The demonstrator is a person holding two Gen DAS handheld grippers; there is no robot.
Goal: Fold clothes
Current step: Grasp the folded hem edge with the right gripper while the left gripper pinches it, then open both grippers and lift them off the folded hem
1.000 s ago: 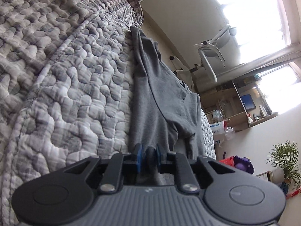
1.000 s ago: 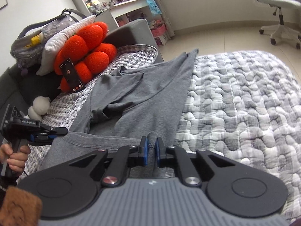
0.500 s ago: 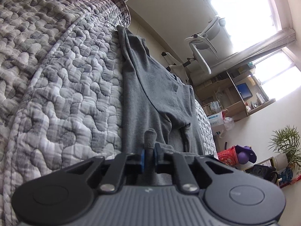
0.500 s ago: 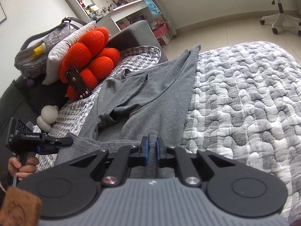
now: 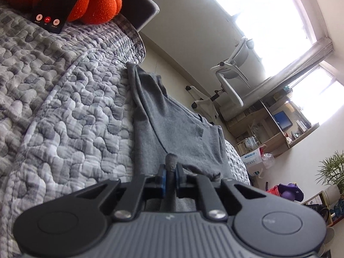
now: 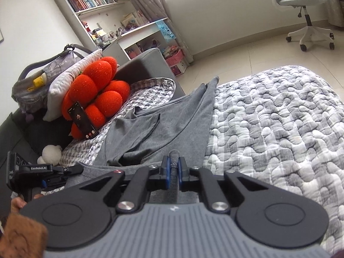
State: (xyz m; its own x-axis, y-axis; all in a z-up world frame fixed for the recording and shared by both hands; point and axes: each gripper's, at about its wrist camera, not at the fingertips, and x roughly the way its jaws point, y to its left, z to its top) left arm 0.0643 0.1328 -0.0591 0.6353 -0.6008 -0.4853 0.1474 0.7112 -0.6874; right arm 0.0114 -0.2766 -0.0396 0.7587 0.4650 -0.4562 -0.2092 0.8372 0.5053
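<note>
Shirt (image 6: 172, 126) lies grey and partly bunched along the quilt (image 6: 279, 129) on the bed, its near hem pinched in both claws: the left claw (image 5: 171, 176), a second ago still slightly parted around the cloth, has now closed tight on a fold of hem, while the right claw (image 6: 174, 172) holds its own fold as before. With both corners secured, the lift or fold-over can likely begin. To the right of the shirt the quilt is open, whereas the orange cushion (image 6: 96, 94) and phone (image 6: 82, 122) crowd the headboard side and the far sleeve reaches the bed's edge.
</note>
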